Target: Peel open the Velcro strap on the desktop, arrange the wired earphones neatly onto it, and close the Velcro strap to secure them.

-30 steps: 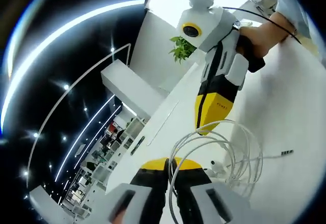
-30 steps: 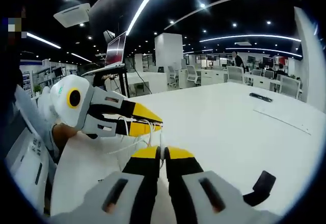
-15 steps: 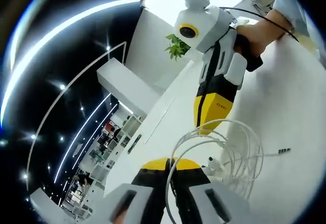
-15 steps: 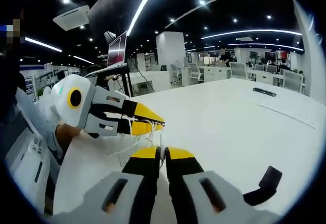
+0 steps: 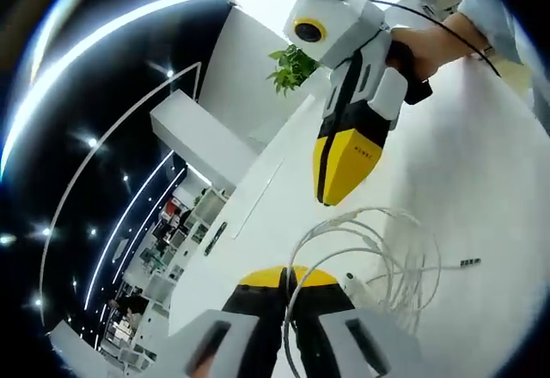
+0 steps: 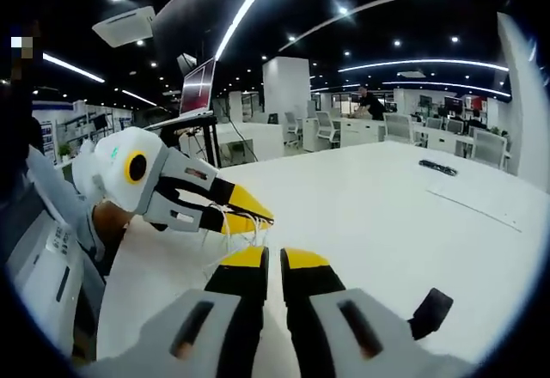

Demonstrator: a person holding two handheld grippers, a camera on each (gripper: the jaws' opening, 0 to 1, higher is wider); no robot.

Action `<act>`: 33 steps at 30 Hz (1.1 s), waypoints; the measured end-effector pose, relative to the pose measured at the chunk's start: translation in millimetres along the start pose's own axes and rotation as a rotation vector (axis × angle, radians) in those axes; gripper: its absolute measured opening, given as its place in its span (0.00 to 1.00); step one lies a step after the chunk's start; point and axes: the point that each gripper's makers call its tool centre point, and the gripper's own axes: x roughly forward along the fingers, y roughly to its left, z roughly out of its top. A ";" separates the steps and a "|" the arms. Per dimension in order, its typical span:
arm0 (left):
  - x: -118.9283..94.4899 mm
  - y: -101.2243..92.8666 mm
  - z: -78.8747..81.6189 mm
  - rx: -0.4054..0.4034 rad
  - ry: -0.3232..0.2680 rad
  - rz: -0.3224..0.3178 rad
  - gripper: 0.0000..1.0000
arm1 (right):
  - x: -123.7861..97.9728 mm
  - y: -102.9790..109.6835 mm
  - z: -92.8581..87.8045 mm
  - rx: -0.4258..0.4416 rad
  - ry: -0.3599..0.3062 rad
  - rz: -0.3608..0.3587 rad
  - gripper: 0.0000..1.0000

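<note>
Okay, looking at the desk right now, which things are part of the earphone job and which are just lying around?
For the job:
- wired earphones, coiled, pinched by the left gripper
- right gripper
- black Velcro strap

Just lying about:
- potted plant
- monitor
- small dark object far across the white desk

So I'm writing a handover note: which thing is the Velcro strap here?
On the white desk, look right of the right gripper. The strap is the small black piece lying flat there, alone, well apart from the white earphones.
</note>
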 end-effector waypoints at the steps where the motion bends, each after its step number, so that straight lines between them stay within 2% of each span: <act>1: 0.2 -0.4 1.0 0.001 0.002 -0.004 0.05 | -1.1 1.3 0.6 0.002 -0.002 0.004 0.08; 10: 9.3 -13.1 10.2 0.001 0.029 -0.053 0.05 | -12.0 24.2 6.9 0.045 -0.012 0.065 0.09; 17: 15.6 -15.6 19.9 -0.005 0.025 -0.066 0.05 | -9.8 29.1 -1.1 0.025 0.017 0.065 0.09; 23: 18.4 -18.6 27.8 -0.006 0.023 -0.075 0.05 | -4.7 21.3 -12.9 -0.002 0.057 0.035 0.08; 26: 20.1 -22.6 33.3 -0.003 0.022 -0.085 0.05 | -4.6 18.8 -18.0 0.015 0.075 0.038 0.06; 33: 24.4 -27.5 41.2 -0.001 0.023 -0.104 0.05 | -19.1 8.7 -16.9 0.030 0.065 0.005 0.04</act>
